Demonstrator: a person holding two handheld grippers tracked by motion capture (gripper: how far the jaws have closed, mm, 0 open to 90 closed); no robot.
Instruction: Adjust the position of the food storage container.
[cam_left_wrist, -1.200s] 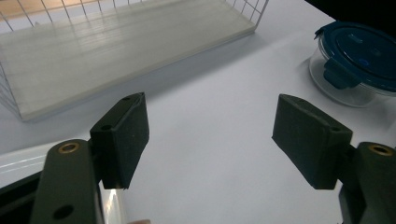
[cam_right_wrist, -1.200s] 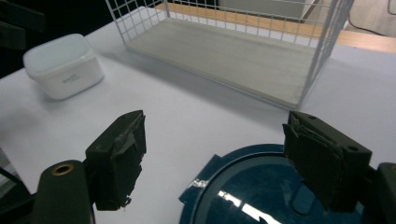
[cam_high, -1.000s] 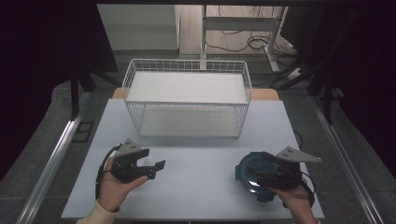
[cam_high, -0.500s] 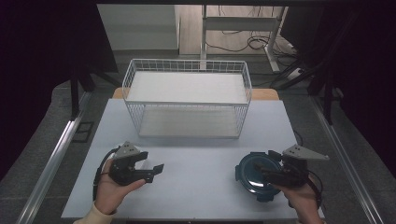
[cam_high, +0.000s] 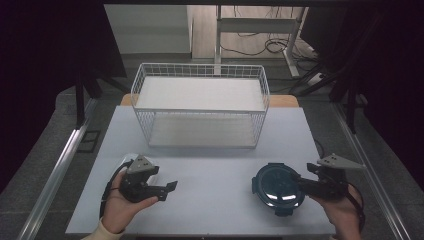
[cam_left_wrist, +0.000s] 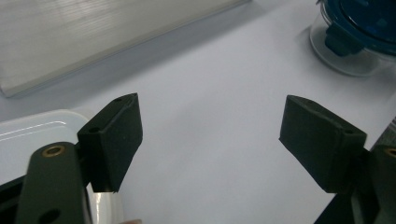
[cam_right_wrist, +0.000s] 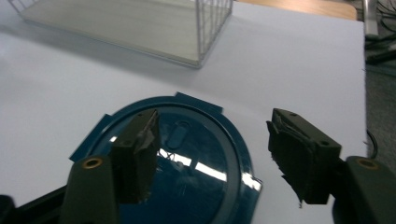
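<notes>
Both claws low over the worktop, jaws apart, nothing gripped.

Left claw (cam_high: 172, 187) sits in the left hand (cam_high: 122, 205) at the near left of the worktop (cam_high: 210, 165), forearm coming in from the near edge, grey plate on top, jaws pointing level toward the worktop's middle. They have just been opening and stand wide, with bare worktop between the pads. Right claw (cam_high: 296, 179) rides in the right hand (cam_high: 345, 210) at the near right of the worktop, aimed level toward its middle, cable looping behind the wrist. Its jaws have just been closing, yet there's a clear gap, pads pressing on nothing.
</notes>
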